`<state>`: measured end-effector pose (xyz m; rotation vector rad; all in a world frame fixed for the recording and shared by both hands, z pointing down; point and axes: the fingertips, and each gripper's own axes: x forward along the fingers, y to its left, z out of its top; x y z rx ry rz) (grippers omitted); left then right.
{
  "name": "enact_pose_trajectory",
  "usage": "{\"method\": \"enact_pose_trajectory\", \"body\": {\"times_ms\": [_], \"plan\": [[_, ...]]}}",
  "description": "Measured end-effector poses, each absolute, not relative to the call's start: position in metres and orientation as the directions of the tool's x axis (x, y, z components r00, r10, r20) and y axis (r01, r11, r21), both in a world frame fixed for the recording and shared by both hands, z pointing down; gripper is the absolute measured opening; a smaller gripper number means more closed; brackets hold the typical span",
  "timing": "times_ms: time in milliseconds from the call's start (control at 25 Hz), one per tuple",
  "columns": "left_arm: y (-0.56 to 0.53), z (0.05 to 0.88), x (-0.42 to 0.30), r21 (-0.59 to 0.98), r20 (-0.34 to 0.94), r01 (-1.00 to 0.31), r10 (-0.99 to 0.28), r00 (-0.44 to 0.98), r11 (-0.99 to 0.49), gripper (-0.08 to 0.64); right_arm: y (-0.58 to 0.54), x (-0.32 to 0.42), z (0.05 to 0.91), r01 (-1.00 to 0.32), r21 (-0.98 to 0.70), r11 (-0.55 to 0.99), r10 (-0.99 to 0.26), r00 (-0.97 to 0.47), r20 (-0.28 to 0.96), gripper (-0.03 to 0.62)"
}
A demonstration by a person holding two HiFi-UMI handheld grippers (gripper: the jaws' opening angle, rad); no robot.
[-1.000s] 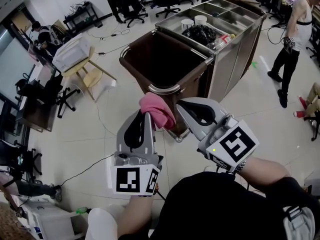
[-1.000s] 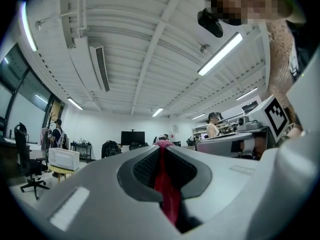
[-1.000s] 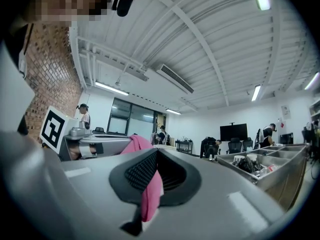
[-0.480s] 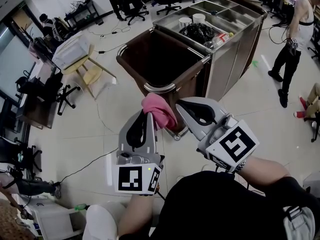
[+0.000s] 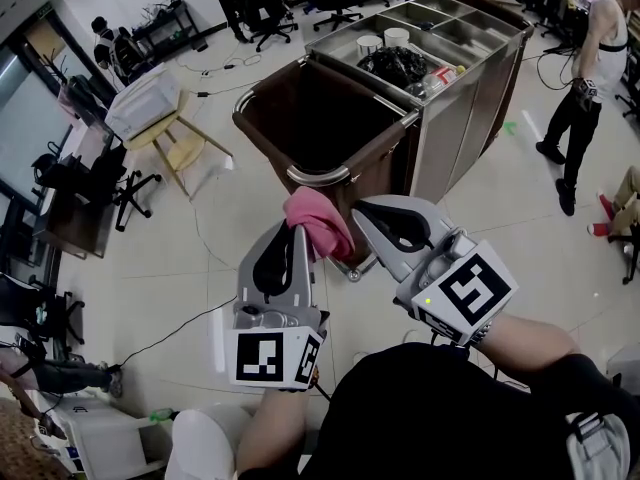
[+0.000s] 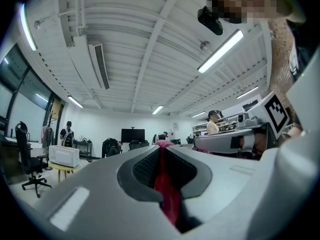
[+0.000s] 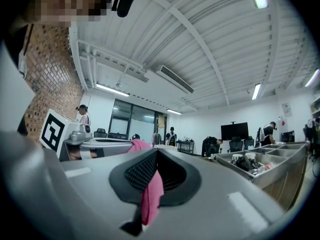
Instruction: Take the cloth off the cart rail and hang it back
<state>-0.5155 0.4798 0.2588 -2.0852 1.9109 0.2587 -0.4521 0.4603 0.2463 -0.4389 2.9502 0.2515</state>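
Observation:
A pink cloth (image 5: 318, 220) is bunched in the air just in front of the cart's curved steel rail (image 5: 322, 175). My left gripper (image 5: 292, 230) is shut on its left part, and the cloth (image 6: 166, 186) shows as a red strip pinched between the jaws in the left gripper view. My right gripper (image 5: 362, 211) is shut on the right part. In the right gripper view a pink fold (image 7: 151, 193) hangs out of the closed jaws. The two grippers point up and away from me, side by side. Whether the cloth touches the rail is hidden.
The rail rims a brown bag (image 5: 320, 118) on a steel housekeeping cart (image 5: 460, 98) with top bins holding cups and a dark bag. A wooden chair (image 5: 180, 148) with a white box stands at the left. A person (image 5: 585, 78) stands at the right. Cables cross the floor.
The head view has shifted slightly, so the cart sits a touch further left. Both grippers and the cloth keep the same pose.

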Motion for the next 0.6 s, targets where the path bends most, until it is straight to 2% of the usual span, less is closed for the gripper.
{"method": "enact_pose_trajectory", "body": {"times_ms": [120,240,600], "plan": [[0.4798,0.2574,-0.514,-0.101,-0.331,-0.992,-0.938,0.102,-0.072,0.025,0.462,-0.4505,0.2506,-0.306,0.1,0.947,-0.293,-0.948,-0.122,0.0],[0.4808,0.256,-0.5123,-0.104,-0.333,-0.992,-0.937,0.108,-0.078,0.025,0.4609,-0.4494,0.2431,-0.304,0.184,0.935,-0.269,-0.944,-0.194,0.0],[0.4831,0.2538,-0.5122,-0.11,-0.341,-0.988,-0.93,0.139,-0.107,0.025,0.4662,-0.4516,0.2442,-0.333,0.189,0.924,-0.298,-0.935,-0.192,0.002]]}}
